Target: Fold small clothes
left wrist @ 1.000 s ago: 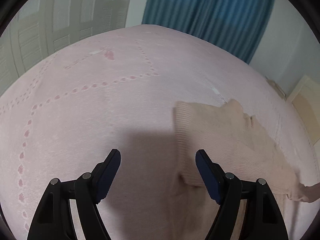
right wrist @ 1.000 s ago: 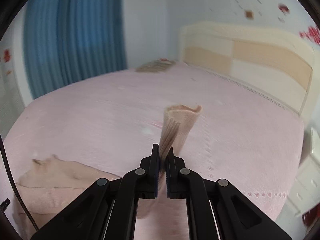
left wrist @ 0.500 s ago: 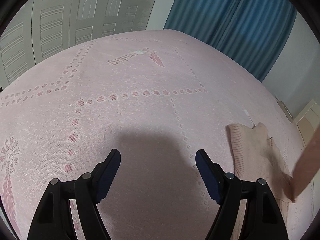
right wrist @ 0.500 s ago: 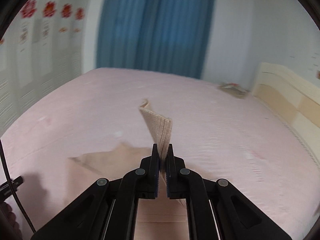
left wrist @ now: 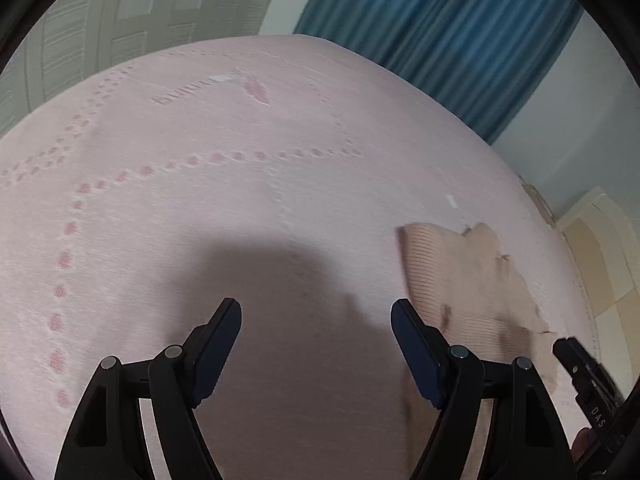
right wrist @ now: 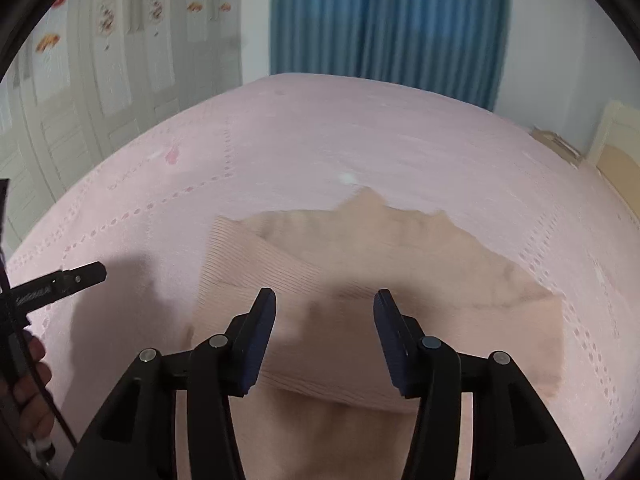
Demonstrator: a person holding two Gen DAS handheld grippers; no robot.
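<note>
Pink bed (right wrist: 360, 128) filling the frame, blue curtain (right wrist: 384, 20) at top — both grippers, left (left wrist: 316, 320) and right (right wrist: 325, 308), hovering, jaws spread, over the sweater (right wrist: 400, 264).

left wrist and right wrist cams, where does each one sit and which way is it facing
Left wrist: on the left gripper, facing along its open fingers over the pink bedspread toward the blue curtain; the right gripper's tip shows at the right edge.
Right wrist: on the right gripper, open above the beige knit garment; the left gripper's finger and the person's left hand show at left.
Shared: garment, bedspread, curtain.
</note>
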